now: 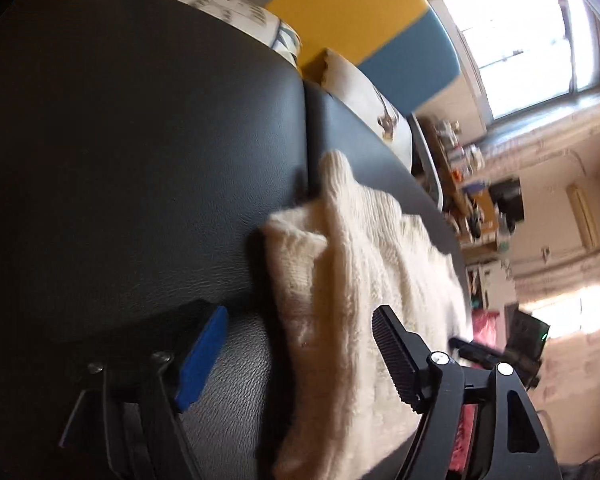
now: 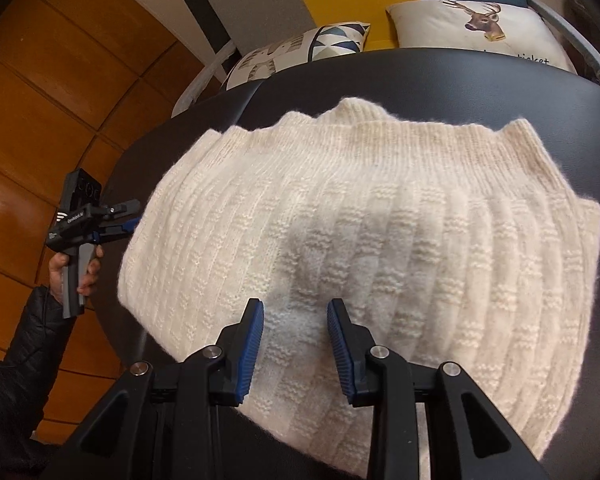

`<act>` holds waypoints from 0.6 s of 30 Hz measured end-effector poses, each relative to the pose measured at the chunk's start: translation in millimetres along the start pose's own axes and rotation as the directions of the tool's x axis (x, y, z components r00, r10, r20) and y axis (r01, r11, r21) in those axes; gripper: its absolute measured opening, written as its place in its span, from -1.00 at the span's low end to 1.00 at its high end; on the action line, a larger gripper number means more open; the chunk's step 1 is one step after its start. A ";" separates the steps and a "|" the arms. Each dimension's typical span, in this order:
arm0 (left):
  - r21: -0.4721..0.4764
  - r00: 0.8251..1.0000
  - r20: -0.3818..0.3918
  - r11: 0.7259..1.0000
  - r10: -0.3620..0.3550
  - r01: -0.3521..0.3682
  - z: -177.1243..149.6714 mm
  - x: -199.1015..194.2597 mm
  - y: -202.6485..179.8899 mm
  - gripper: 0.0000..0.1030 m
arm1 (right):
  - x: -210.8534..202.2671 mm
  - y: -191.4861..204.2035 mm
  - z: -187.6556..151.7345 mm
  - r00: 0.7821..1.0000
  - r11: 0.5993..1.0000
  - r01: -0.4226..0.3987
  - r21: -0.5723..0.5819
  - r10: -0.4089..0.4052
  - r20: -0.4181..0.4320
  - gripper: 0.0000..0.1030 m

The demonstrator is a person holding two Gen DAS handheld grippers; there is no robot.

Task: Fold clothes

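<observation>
It looks like a room in a home: soft pillows (image 2: 480, 28), a big window (image 1: 520, 40), wood walls (image 2: 60, 100) and shelves (image 1: 472, 184) full of small stuff.

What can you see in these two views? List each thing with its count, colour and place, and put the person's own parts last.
sweater: one, cream knit, folded on the black surface
black surface: one, padded, under the sweater
cushions: two, white with prints, behind the surface
wall panels: yellow and blue, behind the cushions
window: one, bright, far wall
left tongs: open, at the sweater's edge
right tongs: open, above the sweater
hand: one, black sleeve, holding the left tongs
</observation>
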State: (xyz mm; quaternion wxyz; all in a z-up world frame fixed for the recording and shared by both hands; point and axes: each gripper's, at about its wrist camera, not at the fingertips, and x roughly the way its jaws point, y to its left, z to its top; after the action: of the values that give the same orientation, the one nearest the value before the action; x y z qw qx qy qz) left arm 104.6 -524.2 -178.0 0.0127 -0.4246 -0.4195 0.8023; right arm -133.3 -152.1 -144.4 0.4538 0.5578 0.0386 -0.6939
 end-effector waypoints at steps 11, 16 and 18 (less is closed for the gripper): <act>0.159 0.998 0.051 0.986 0.047 -0.054 5.0 25.6 -31.0 0.70 | -24.5 -49.2 -3.1 0.978 0.980 0.177 0.088 -0.185 0.094 -0.24; 0.154 0.997 0.041 0.986 0.066 -0.072 6.4 31.6 -34.9 0.73 | -12.7 -52.8 -4.5 0.980 0.985 0.153 0.077 -0.161 0.115 -0.11; 0.146 0.997 0.036 0.986 0.071 -0.076 6.8 31.8 -34.9 0.74 | -12.9 -51.3 -5.8 0.981 0.987 0.135 0.087 -0.145 0.132 -0.10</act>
State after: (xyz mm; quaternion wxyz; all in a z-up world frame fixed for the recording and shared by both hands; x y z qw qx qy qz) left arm 67.9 -494.0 -173.6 0.0081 -0.4251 -0.3432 0.8375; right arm -164.0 -111.2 -159.4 0.3833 0.5217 0.0192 -0.7619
